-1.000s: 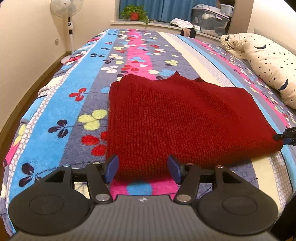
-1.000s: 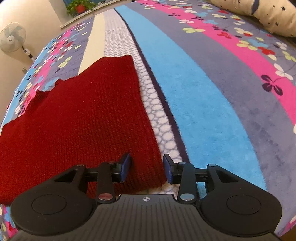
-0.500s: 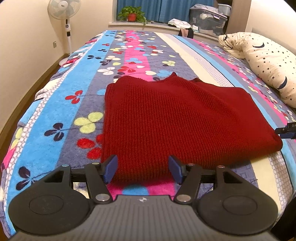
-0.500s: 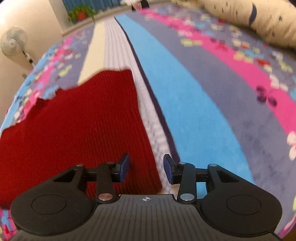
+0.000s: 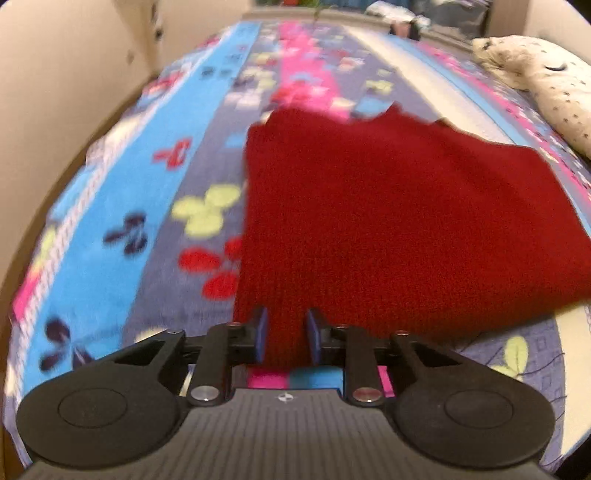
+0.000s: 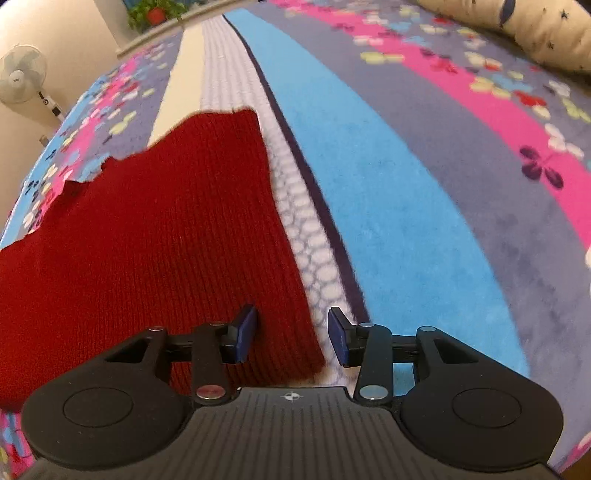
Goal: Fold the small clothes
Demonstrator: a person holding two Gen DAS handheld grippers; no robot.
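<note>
A dark red knit sweater (image 5: 388, 221) lies flat on the striped flowered bedspread (image 5: 147, 192). My left gripper (image 5: 286, 338) is at its near hem close to the left corner. Its jaws are closing, and the red knit fills the narrow gap and touches both blue pads. In the right wrist view the sweater (image 6: 166, 240) fills the left half. My right gripper (image 6: 291, 338) stands open over the near right corner: the left pad (image 6: 245, 334) is over the knit, the right pad (image 6: 338, 336) over the white honeycomb stripe. The knit reaches only partway across that gap.
A star-print pillow (image 5: 546, 85) lies at the far right of the bed, also seen as the pillow (image 6: 517, 29) in the right wrist view. A standing fan (image 6: 22, 74) and a potted plant (image 6: 153, 11) are beyond the far left edge. The wall runs along the bed's left side.
My left gripper has moved forward and down onto the sweater's near hem, and its jaws have narrowed around the knit. The right gripper has stayed over the right corner.
</note>
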